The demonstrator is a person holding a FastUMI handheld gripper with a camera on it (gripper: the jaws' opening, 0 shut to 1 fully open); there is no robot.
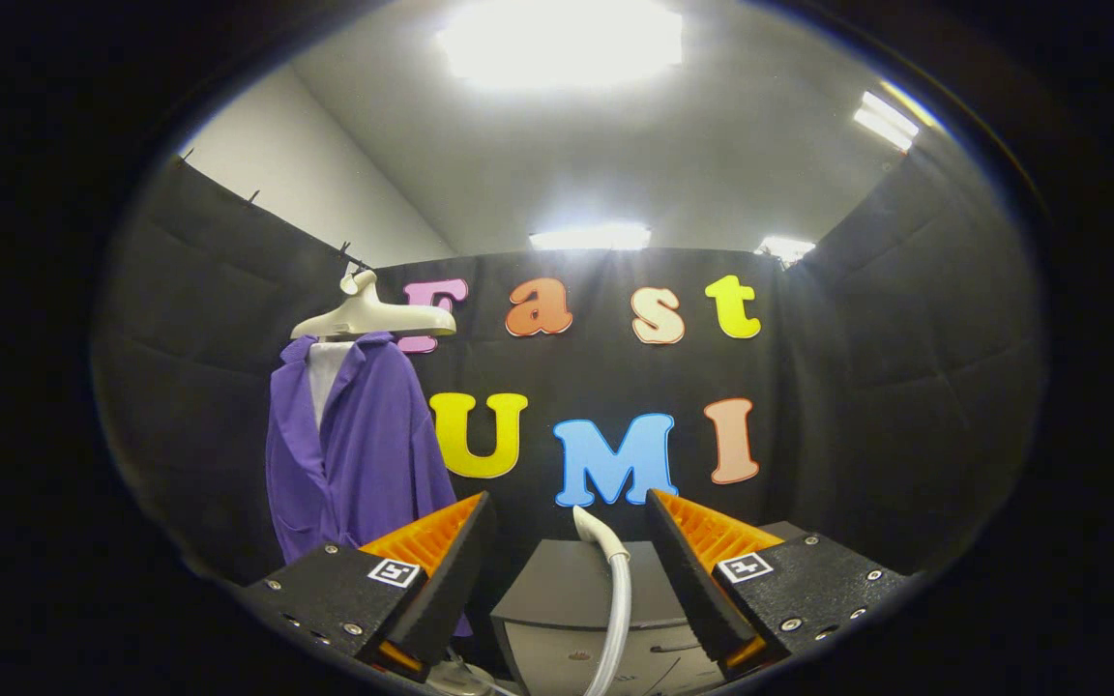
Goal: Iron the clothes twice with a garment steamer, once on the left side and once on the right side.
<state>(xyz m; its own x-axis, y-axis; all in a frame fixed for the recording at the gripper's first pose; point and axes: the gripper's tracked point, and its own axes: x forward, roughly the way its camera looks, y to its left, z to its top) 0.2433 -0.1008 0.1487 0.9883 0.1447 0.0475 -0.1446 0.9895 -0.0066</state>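
I held the gripper (pixel 567 541) level with its fingers spread wide apart and nothing between the pads. Through the gap, low down and just ahead of the fingers, a pale hose (pixel 615 604) curved up and over a grey box (pixel 557 619); I took the hose for part of the steamer, though its head was hidden from me and I could not tell where the handle lay. Up and off toward my left finger, well beyond it, the purple shirt (pixel 364 454) hung on a cream hanger (pixel 373 314) against the black cloth wall (pixel 886 387), its collar open over a white lining.

As I judged it, no ironing had begun: I still had to pick up the steamer. To do that well I needed to dip the fingers down toward the hose end and find the handle before closing, rather than pinch the soft hose, which would kink and slip. I wanted both pads square on the handle, with the nozzle facing away from me, so the head would not twist when I swung it over to the shirt. The hose would drag behind, so I meant to leave it slack. At the shirt I planned one slow pass down the left side, then one down the right, keeping the head close without pushing the cloth off its hanger.
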